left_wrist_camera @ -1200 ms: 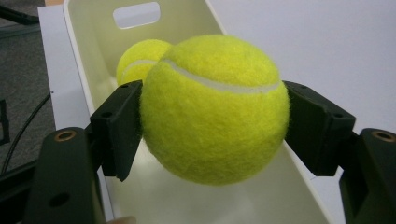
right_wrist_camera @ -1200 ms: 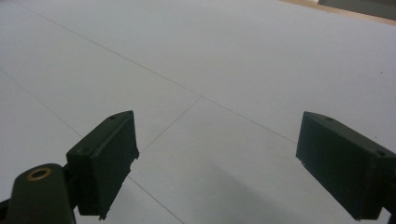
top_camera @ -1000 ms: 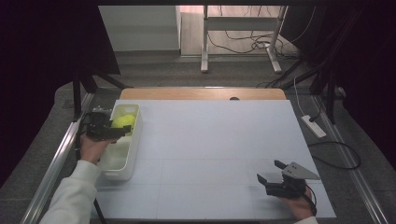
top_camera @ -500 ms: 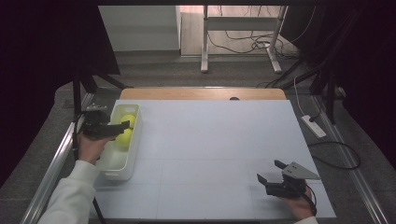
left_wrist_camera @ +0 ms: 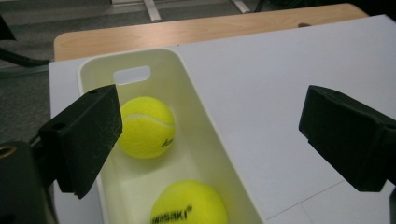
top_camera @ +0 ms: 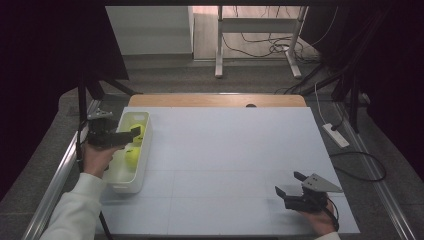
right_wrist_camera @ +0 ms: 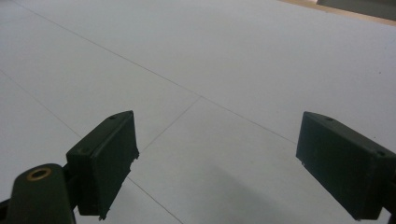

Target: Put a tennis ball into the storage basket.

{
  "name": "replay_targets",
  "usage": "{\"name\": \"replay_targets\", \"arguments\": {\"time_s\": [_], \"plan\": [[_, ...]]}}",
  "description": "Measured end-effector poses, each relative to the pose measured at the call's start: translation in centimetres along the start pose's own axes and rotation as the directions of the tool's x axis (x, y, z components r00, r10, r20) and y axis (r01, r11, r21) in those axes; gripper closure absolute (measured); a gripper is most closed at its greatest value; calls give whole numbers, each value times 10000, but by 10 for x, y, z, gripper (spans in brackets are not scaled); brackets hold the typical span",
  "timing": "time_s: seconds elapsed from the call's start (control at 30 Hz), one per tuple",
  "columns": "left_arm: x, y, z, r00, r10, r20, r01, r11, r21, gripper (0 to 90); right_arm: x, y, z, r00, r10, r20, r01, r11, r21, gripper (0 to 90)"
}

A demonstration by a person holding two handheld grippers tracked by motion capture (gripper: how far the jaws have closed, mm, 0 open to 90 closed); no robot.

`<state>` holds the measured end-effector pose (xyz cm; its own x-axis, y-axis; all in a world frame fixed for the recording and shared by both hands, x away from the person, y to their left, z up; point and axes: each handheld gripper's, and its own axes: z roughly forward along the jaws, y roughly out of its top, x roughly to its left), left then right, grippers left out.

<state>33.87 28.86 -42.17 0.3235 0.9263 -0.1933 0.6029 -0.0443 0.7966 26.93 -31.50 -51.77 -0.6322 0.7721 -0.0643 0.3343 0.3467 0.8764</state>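
Note:
A white bin (top_camera: 125, 186) stands at the table's left edge with two yellow tennis balls in it, one farther (top_camera: 138, 133) and one nearer (top_camera: 132, 157). My left gripper (top_camera: 131, 135) hovers over the bin; its jaws have just been opening and stand wide apart with nothing between them. In the left gripper view the two balls (left_wrist_camera: 145, 127) (left_wrist_camera: 189, 205) lie on the floor of the bin (left_wrist_camera: 140, 58), below the left gripper (left_wrist_camera: 210, 119). My right gripper (top_camera: 289, 183) rests near the front right of the table, open and empty; it (right_wrist_camera: 215, 140) faces bare white tabletop.
The white table surface (top_camera: 225, 160) has a wooden strip (top_camera: 215, 100) along its far edge. A metal rail (top_camera: 55, 185) runs beside the bin on the left. A power strip (top_camera: 336, 135) and cables lie on the floor to the right.
The left gripper went from shut on a tennis ball to open, and that ball now lies in the bin beside the other. The right gripper has not moved.

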Motion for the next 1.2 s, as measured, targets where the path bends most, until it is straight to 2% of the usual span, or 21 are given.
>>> {"name": "replay_targets", "arguments": {"time_s": [0.27,0.37,0.67,0.7,0.73,0.77,0.8,0.83,0.87,0.93,1.03,1.13,1.2], "plan": [[-2,-2,-7,9994,-3,332,18,9990,-451,72,0,0,0,10000,-9,7,9,10000,11,123],[-4,-4,-11,9970,9,773,42,9978,-662,81,0,0,0,10000,2,14,-2,10000,5,123],[-20,-10,-20,9894,414,1391,-260,9935,-1106,81,0,0,0,10000,2,31,-2,10000,3,123],[-25,-11,-22,9853,704,1555,-520,9915,-1188,81,0,0,0,10000,-7,33,7,10000,4,123],[-25,-11,-22,9853,704,1555,-520,9915,-1188,81,1,0,0,10000,-8,15,8,10000,-16,123],[-30,-12,-24,9793,967,1779,-744,9890,-1279,81,1,0,0,10000,-20,16,20,10000,-11,123],[-34,-13,-25,9759,1078,1896,-825,9872,-1366,81,1,0,0,10000,-21,18,21,10000,-10,123],[-37,-13,-26,9732,1173,1979,-902,9859,-1410,81,1,0,0,10000,-4,12,4,10000,-9,123],[-37,-13,-26,9732,1173,1979,-902,9859,-1410,81,1,0,0,10000,-4,12,4,10000,-9,123],[-46,-17,-29,9646,1465,2192,-1140,9814,-1543,81,1,0,0,10000,1,13,-1,10000,-9,123],[-55,-22,-30,9554,1720,2399,-1358,9777,-1600,80,1,0,-1,10000,2,21,-2,10000,-2,123],[-63,-26,-29,9472,1940,2553,-1596,9758,-1495,81,1,0,-1,10000,0,15,0,10000,-6,123],[-67,-28,-27,9442,2021,2602,-1690,9750,-1440,81,2,0,-1,10000,-12,17,12,10000,-22,123]]}}
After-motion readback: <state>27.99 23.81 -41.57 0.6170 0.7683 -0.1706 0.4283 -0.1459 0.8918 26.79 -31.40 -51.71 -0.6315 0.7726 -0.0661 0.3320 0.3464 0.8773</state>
